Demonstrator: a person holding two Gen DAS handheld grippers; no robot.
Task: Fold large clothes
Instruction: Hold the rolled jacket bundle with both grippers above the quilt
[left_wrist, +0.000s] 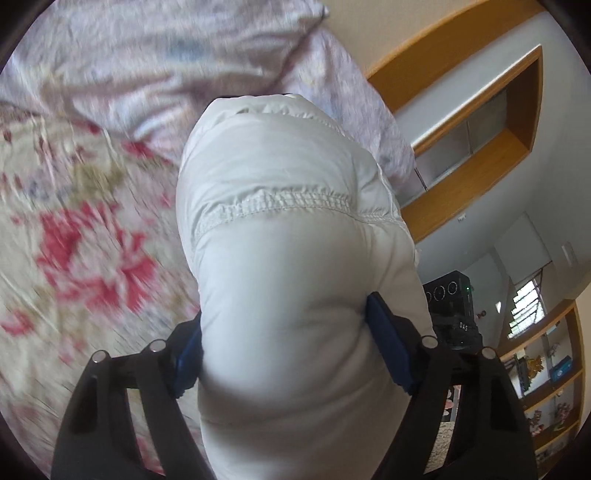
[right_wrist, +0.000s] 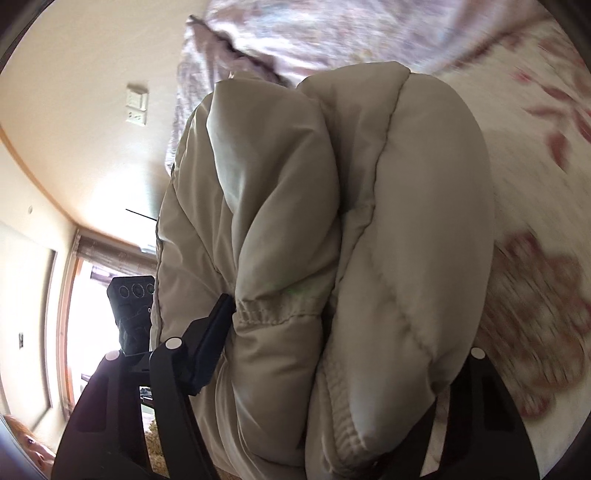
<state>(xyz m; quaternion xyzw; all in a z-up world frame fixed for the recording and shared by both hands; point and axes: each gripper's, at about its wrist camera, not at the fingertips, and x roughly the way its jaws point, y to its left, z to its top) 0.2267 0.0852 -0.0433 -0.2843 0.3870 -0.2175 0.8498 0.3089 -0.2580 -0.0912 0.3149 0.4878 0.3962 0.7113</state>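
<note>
Floral bed (left_wrist: 74, 240), jacket (left_wrist: 295, 258) apparently clamped, both grippers

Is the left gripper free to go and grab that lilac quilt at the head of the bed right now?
Probably not yet. The left gripper is clamped on the puffy white jacket, which fills its jaws and hangs between it and the lilac quilt. It would need to set the jacket down first.

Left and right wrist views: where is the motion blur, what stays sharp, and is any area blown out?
Left wrist view: the floral bedspread is smeared, while the white puffer jacket between the left gripper fingers stays sharp. Right wrist view: bedspread blurred likewise, jacket crisp but shaded, window blown out; fisheye bends the walls in both.
</note>
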